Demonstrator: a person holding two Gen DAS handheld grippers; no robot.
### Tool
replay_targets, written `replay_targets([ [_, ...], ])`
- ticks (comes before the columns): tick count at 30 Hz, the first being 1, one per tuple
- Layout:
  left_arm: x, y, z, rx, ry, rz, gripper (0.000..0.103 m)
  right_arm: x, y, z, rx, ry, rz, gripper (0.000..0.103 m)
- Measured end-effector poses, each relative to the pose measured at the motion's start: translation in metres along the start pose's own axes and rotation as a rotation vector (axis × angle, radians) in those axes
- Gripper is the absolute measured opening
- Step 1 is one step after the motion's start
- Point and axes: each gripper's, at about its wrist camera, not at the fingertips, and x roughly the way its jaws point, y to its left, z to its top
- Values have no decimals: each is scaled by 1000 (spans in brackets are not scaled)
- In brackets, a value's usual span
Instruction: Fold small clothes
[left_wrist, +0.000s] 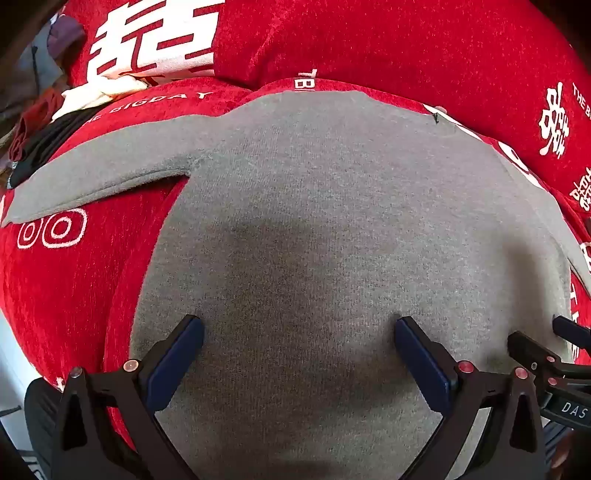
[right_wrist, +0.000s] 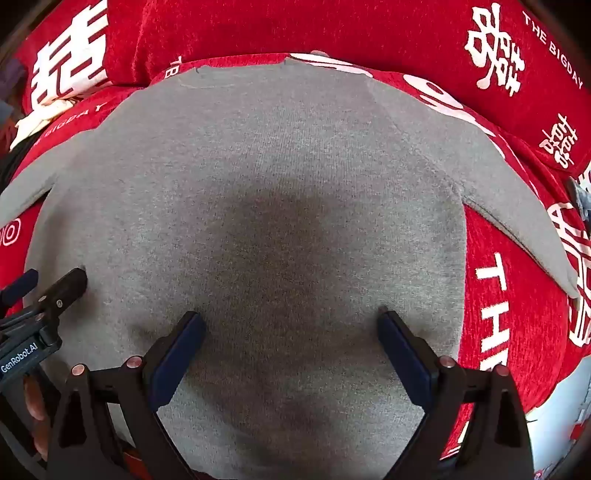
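While the grey top lies flat on the red blanket for folding, left gripper and right gripper hover released mid-frame.

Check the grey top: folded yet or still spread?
Spread. The grey top lies flat on the red cover, with one sleeve out to the left and the other out to the right.

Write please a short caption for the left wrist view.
Open left gripper poised over a flat grey top on a red printed cover.
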Motion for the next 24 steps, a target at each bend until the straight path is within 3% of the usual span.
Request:
replay_targets([
  [24,0,4,7,-5,33,13,103,3,0,0,40,-19,1,102],
])
